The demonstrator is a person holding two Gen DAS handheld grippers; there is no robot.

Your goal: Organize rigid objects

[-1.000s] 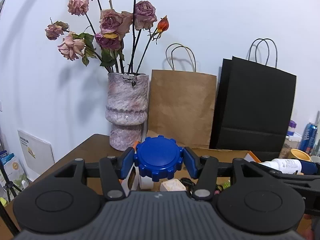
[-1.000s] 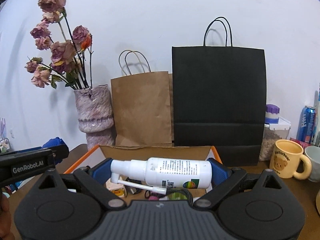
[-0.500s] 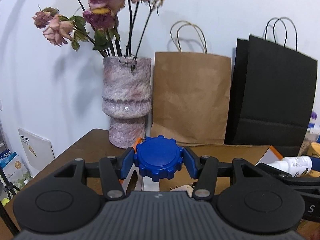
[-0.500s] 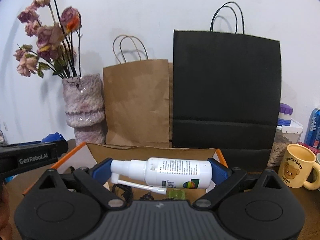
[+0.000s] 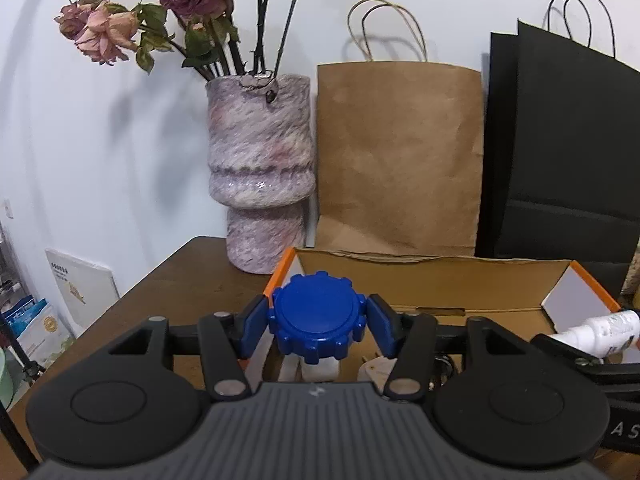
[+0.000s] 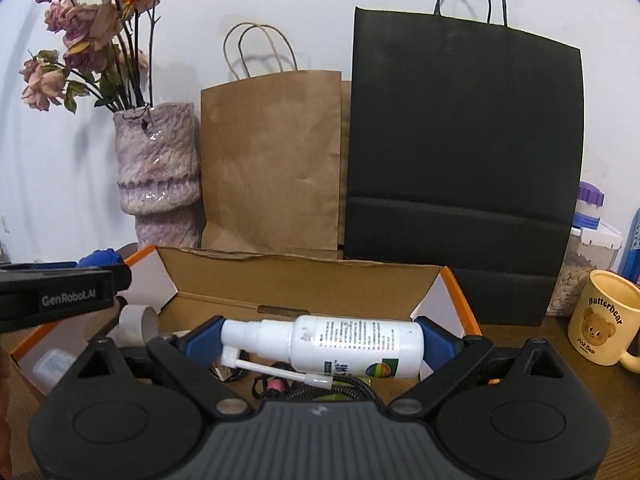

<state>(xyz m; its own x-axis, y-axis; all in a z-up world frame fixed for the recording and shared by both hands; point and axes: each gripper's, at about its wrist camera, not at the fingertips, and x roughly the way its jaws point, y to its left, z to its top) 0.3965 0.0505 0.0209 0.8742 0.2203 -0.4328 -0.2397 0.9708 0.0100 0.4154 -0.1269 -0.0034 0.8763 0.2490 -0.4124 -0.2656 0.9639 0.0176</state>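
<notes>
over the cardboard box [image 6: 304, 280], left tool [image 5: 317, 330] grips a blue cap [image 5: 317, 322]; right tool [image 6: 320, 344] grips a spray bottle [image 6: 340, 344].

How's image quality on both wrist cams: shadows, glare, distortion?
Left wrist: the brown bag handles cast soft shadows on the wall; small glare on the vase; fisheye bends the black bag. Right wrist: dark corner vignette; sharp label on the spray bottle; blue cap stays crisp in the left.
</notes>
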